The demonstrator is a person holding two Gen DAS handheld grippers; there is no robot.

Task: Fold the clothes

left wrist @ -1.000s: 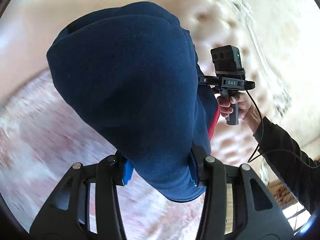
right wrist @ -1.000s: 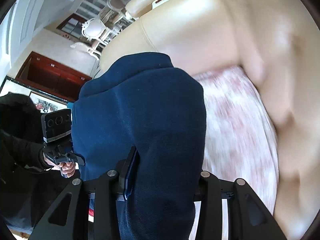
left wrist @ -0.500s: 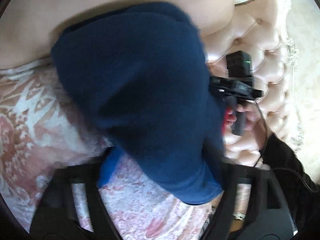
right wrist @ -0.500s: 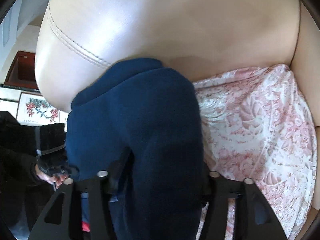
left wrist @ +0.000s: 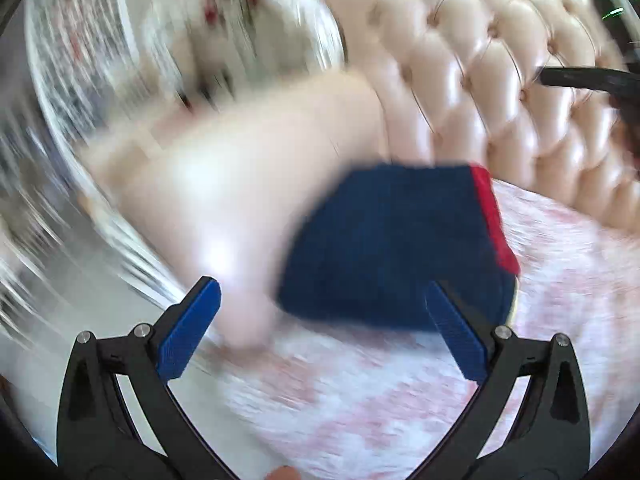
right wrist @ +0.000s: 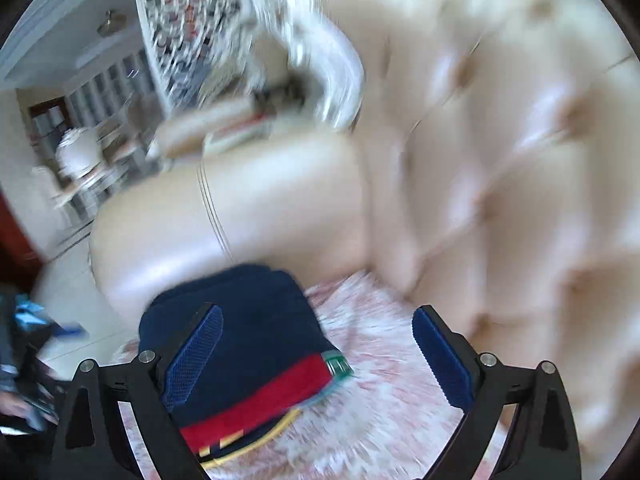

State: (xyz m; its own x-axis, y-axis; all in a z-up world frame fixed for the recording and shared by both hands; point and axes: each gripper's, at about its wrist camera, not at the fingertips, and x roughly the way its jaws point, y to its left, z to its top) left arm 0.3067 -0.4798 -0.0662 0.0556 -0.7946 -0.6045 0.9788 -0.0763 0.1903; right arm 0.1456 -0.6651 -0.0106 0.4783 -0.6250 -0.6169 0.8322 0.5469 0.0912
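Left wrist view shows the navy garment lying folded into a compact block on the pink-and-white patterned cover of the sofa seat, pushed up against the cream armrest and close below the tufted backrest. A red band runs along its right edge. The picture is blurred by motion, so finer detail of the fabric is lost.

In the right wrist view the same garment sits low and left, the red band across its near edge, with thin yellow stripes and a small green tag at the corner.

The left gripper has its blue-padded fingers spread wide and holds nothing; the garment lies just beyond and between the fingertips, the right fingertip overlapping its near edge in the picture. Whether it touches the cloth cannot be told.

The right gripper is likewise spread wide and empty. Its left finger crosses in front of the garment; the right finger is over the patterned cover.

Beyond the armrest, white ornate furniture is visible, blurred.
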